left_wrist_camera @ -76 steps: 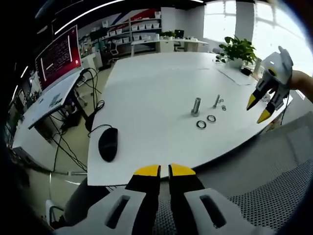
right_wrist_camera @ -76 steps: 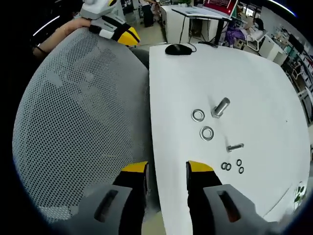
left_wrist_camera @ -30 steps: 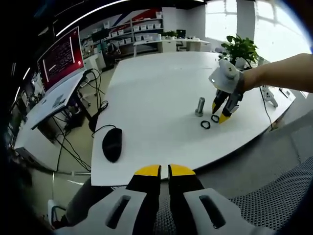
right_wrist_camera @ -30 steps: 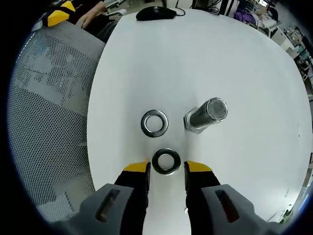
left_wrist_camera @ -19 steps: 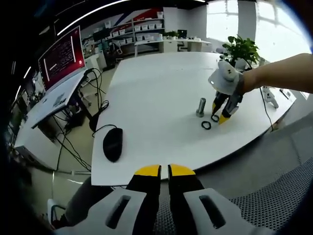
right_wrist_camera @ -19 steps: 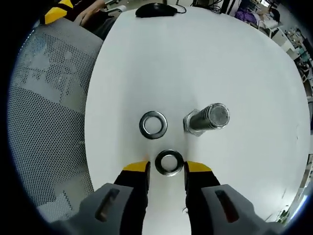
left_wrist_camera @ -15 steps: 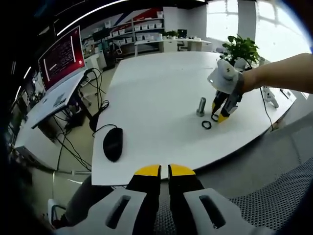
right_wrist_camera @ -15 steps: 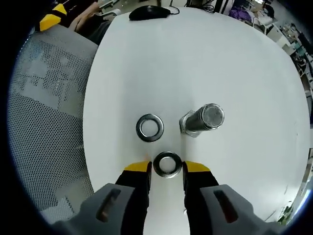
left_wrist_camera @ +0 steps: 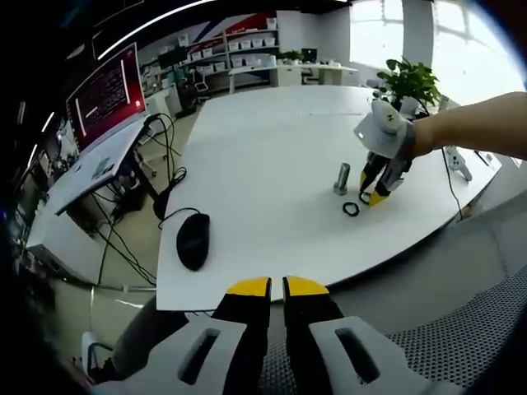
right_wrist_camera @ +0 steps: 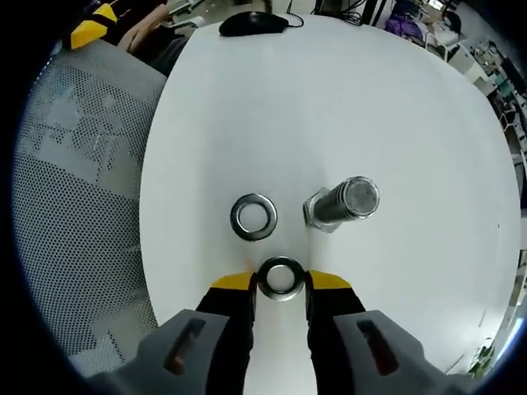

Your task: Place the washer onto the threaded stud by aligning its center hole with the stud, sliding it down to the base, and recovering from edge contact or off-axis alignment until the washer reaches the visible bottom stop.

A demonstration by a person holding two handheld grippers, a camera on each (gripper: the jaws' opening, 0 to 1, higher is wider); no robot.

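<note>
Two washers lie flat on the white tabletop (right_wrist_camera: 346,99) in the right gripper view, both close to the edge that borders a grey mesh chair back (right_wrist_camera: 78,206). The nearer washer (right_wrist_camera: 281,277) sits between the yellow tips of the right claw (right_wrist_camera: 280,282), whose jaws stand narrow on either side of it, the pads at or almost at its rim — whether they actually press it I cannot tell. The second washer (right_wrist_camera: 253,216) lies just beyond, apart from the first, and beside it the threaded stud (right_wrist_camera: 343,202) stands upright on its hex base, bare of any washer. A black mouse (right_wrist_camera: 254,22) rests at the far end of the tabletop, near its corner. In the left gripper view the left claw (left_wrist_camera: 276,287) hangs off the tabletop's near edge with its two yellow-tipped jaws drawn together, nothing between them. Farther across the same view, the person's forearm (left_wrist_camera: 473,123) reaches in from the right, and the right claw (left_wrist_camera: 372,196) points down at the tabletop (left_wrist_camera: 272,164) just beside the stud (left_wrist_camera: 342,178), with one washer (left_wrist_camera: 352,209) lying on the near side of it — the mouse (left_wrist_camera: 193,241) sits by the near left corner.
</note>
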